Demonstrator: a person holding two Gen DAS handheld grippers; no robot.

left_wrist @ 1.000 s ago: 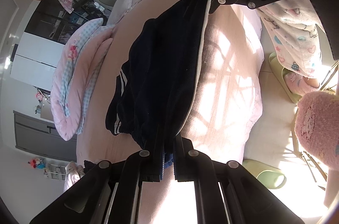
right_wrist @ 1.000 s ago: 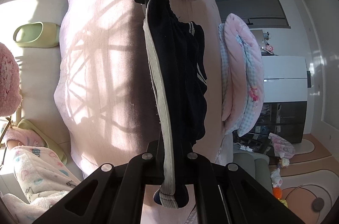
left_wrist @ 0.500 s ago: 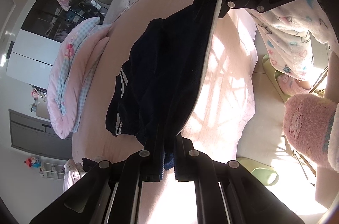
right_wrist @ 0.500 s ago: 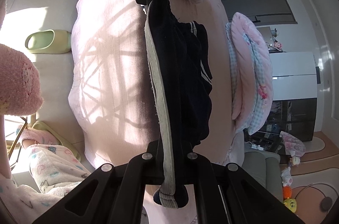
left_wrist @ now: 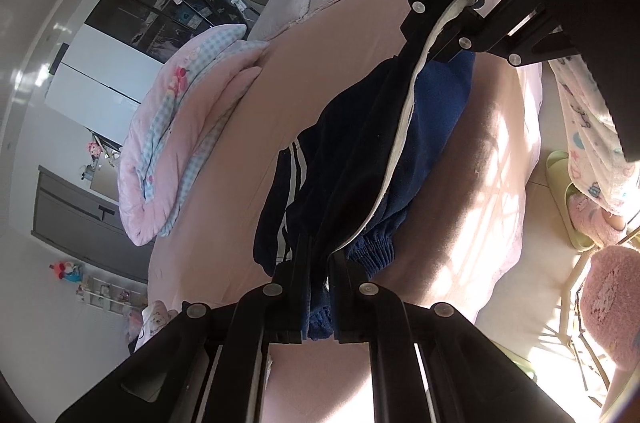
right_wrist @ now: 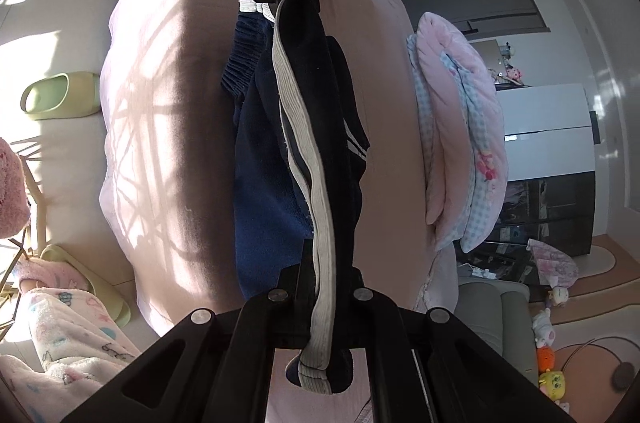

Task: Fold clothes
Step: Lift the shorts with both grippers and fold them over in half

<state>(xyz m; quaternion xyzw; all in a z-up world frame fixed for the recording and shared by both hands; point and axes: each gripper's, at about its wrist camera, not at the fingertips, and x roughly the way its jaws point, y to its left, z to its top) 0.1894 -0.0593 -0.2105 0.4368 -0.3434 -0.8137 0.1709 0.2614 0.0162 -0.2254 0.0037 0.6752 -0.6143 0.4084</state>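
My left gripper [left_wrist: 319, 255] and right gripper [right_wrist: 316, 275] each clamp an end of the trousers [left_wrist: 360, 151], stretched mid-frame. Bare bed [left_wrist: 248, 159] lies either side; both grippers tilt downward.

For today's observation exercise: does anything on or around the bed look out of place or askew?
The green slippers are split up: one lies alone by the bed, the other is near the person's foot. The navy garment hangs bunched between both claws, not flat.

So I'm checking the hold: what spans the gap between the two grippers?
The dark navy garment, its pale ribbed band pulled taut from right gripper to left gripper; both wrist views show it.
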